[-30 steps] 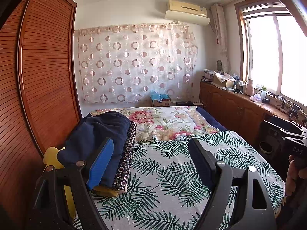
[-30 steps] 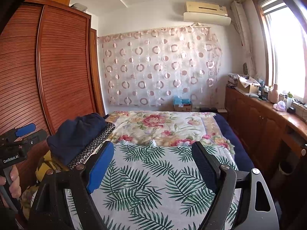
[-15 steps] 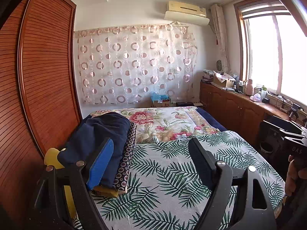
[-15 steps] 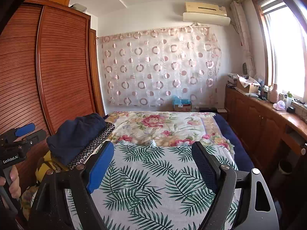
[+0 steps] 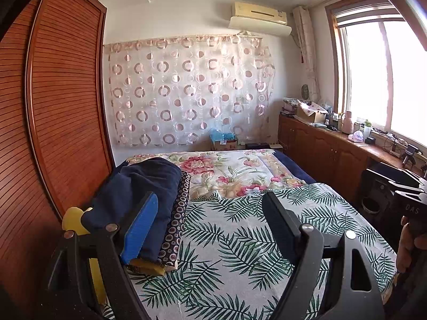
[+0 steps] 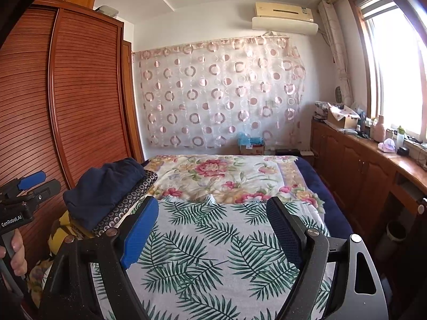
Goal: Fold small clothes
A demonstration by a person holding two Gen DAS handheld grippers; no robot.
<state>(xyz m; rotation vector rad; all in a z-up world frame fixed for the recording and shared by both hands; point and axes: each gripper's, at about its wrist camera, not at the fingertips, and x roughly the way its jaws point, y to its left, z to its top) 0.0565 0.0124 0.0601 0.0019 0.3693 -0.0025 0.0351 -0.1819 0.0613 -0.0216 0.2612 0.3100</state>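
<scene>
Hovering wide open and empty in the left wrist view, left gripper [image 5: 210, 213] beside the stacked clothes [image 5: 141, 189] on the bed [image 5: 240, 240], nothing picked yet, reaching needed; likewise gaping, holding nothing, right gripper [image 6: 213, 218], revealing a hand [image 6: 16, 253] unseen otherwise.

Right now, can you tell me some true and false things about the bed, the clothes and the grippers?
1. Both grippers, the left gripper and the right gripper, are open and hold nothing. True.
2. The navy garment lies on top of the clothes pile. True.
3. The pile sits by the window. False: it lies on the wardrobe side.
4. The leaf-print sheet is plain white. False: it has green leaves.
</scene>
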